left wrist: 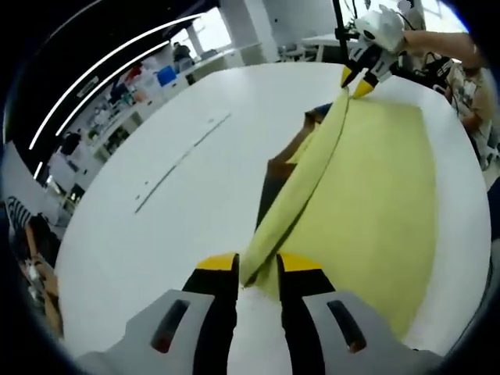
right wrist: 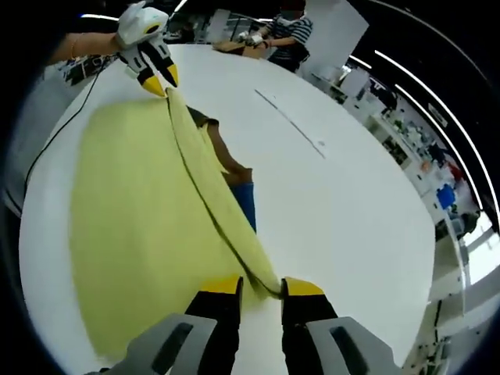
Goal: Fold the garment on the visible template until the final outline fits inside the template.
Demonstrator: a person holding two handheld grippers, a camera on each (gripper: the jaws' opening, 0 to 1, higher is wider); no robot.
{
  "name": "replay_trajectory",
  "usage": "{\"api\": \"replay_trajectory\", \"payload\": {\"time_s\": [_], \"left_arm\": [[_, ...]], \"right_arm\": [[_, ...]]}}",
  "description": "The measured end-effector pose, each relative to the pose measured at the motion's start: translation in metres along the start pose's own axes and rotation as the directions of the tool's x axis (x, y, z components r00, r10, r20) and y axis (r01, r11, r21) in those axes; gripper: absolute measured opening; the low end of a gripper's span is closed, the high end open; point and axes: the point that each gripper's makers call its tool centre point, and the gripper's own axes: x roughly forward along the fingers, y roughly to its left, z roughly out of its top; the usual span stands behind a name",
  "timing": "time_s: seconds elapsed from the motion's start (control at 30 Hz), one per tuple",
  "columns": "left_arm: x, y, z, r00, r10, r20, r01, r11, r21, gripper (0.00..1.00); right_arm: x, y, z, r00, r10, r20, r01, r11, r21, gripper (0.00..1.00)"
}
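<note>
Gripping opposite ends of one raised edge, the left tool and right tool held the soft, light, limp garment, which sagged between them over the white desk, covering a dark template.

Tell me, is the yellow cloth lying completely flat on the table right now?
No, the yellow cloth has one edge lifted into a raised fold, pinched between the left hand-held gripper and the right hand-held gripper above the white table.
</note>
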Motion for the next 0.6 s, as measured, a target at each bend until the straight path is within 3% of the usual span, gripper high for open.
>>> {"api": "replay_trajectory", "payload": {"time_s": [0.2,0.3,0.4,0.6], "left_arm": [[0.006,0.002,-0.011,0.999,0.030,-0.043,-0.025,0.993,0.113,0.16],[0.008,0.004,-0.011,0.998,0.052,-0.037,-0.047,0.990,0.135,0.11],[0.009,0.005,-0.011,0.998,0.056,-0.036,-0.051,0.991,0.127,0.02],[0.005,0.011,-0.007,0.997,0.082,-0.007,-0.081,0.992,0.097,0.00]], "right_arm": [[0.004,-0.006,-0.001,0.999,-0.042,0.001,0.042,0.997,-0.059,0.09],[0.007,-0.005,-0.003,0.999,-0.043,-0.005,0.042,0.996,-0.079,0.06],[0.008,-0.004,-0.004,0.999,-0.041,-0.005,0.040,0.996,-0.085,0.00],[0.006,-0.008,0.000,0.998,-0.061,0.011,0.062,0.996,-0.067,0.00]]}}
